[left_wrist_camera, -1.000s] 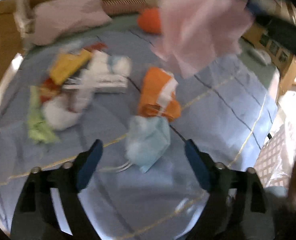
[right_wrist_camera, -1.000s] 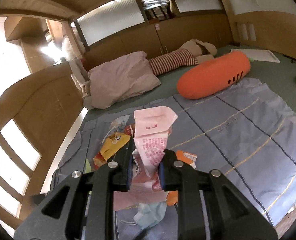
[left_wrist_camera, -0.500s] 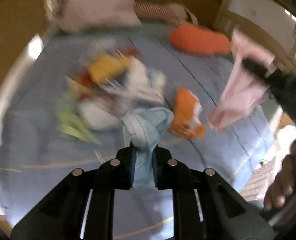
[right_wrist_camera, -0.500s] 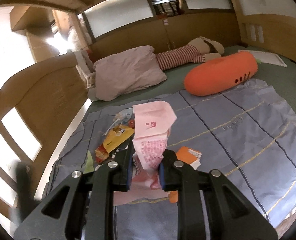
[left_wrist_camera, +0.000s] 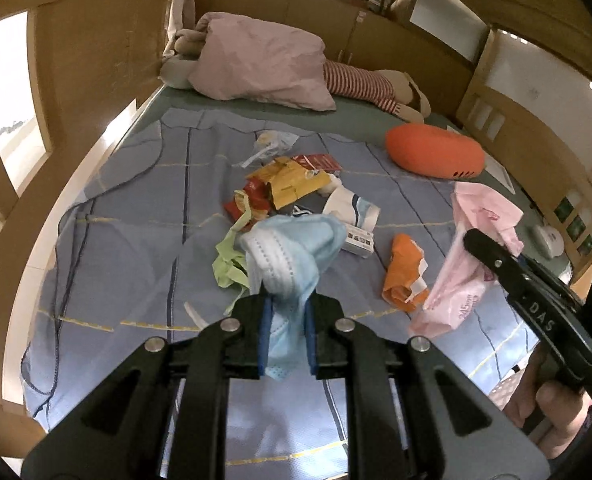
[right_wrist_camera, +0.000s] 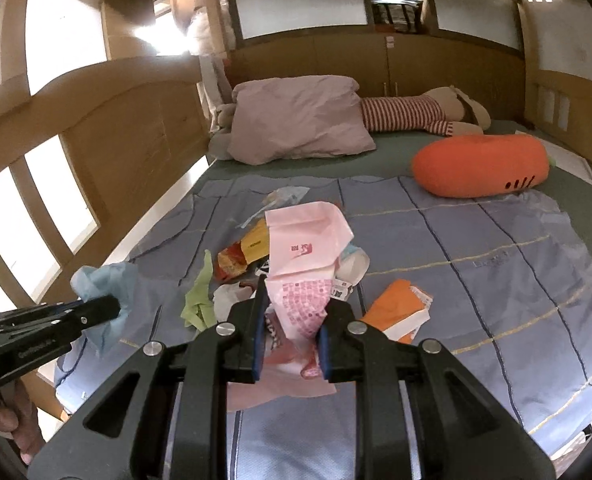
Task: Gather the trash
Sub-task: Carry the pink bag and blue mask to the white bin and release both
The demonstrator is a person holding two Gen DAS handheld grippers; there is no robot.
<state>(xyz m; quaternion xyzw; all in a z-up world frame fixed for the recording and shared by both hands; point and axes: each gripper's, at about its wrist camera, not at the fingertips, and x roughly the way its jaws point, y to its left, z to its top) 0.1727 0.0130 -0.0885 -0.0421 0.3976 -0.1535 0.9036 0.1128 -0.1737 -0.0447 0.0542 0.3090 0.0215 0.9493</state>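
— How many grippers are holding something?

— Both. The left gripper [left_wrist_camera: 287,330] has its two blue-padded fingers pinched on one pale blue face mask [left_wrist_camera: 292,248], soft pleated fabric bunched into a crumpled lump and lifted above the bed. The right gripper [right_wrist_camera: 290,334] is clamped on one pink plastic bag [right_wrist_camera: 305,256], thin and crinkly, printed with a small checked pattern; it stands up from the jaws and folds over at the top.

— And what is left on the blanket [right_wrist_camera: 495,264]?

— A loose heap near the middle of it. I count one orange wrapper [left_wrist_camera: 403,276] with white edges, lying flat and apart from the rest, towards the right gripper's side. Then one limp lime-green scrap [left_wrist_camera: 228,266], one yellow packet [left_wrist_camera: 292,184], glossy and creased, one flat red packet [left_wrist_camera: 315,161], one white paper cup [left_wrist_camera: 351,206] on its side, and one clear plastic wrapper [left_wrist_camera: 274,142] furthest up the bed. Smaller bits sit under these; I cannot count them.

— Anything else on the bed?

— One mauve pillow [right_wrist_camera: 299,120], rumpled, one orange carrot-shaped cushion [right_wrist_camera: 479,166], smooth and rounded, and one plush doll [right_wrist_camera: 423,114] in a red-and-white striped top lying behind the pillow. The blanket is quilted blue with thin dark and yellow lines.
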